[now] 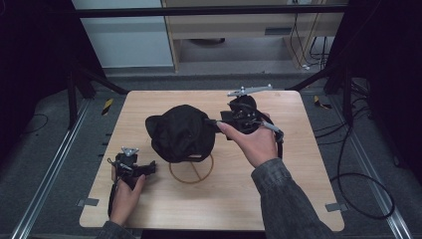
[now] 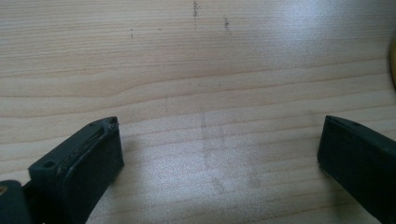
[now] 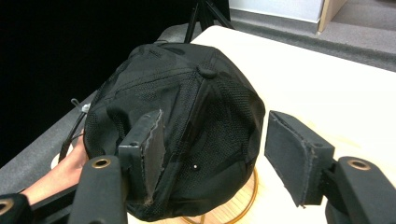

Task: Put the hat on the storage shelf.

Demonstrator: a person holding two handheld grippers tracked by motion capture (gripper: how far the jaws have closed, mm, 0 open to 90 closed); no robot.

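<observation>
Black cap sits on a round wooden stand near the middle of the table, slightly to the left of centre. The crown covers the top of the stand; the stand's ring-shaped base shows beneath the near edge of the cap. In the right gripper view the cap's top button and mesh panels are visible, and the wooden ring appears under the cap's lower rim.

Right gripper is held level at the right side of the cap, pointing left toward it. Its jaws stand apart and are released: in the right gripper view one pad lies close against the cap's fabric, while the other stands clear to the side with bare table behind it. The pads do not press on the cap. Whether the nearer pad actually touches the fabric cannot be told. The person's right hand wraps the gripper body from the near side, with a grey sleeve below it.

Left gripper rests low over the near left part of the table, just left of the stand's base and apart from the cap. Its jaws are wide open with nothing between them; the left gripper view shows bare wood grain across the gap. The left hand holds it from the near edge.
</observation>
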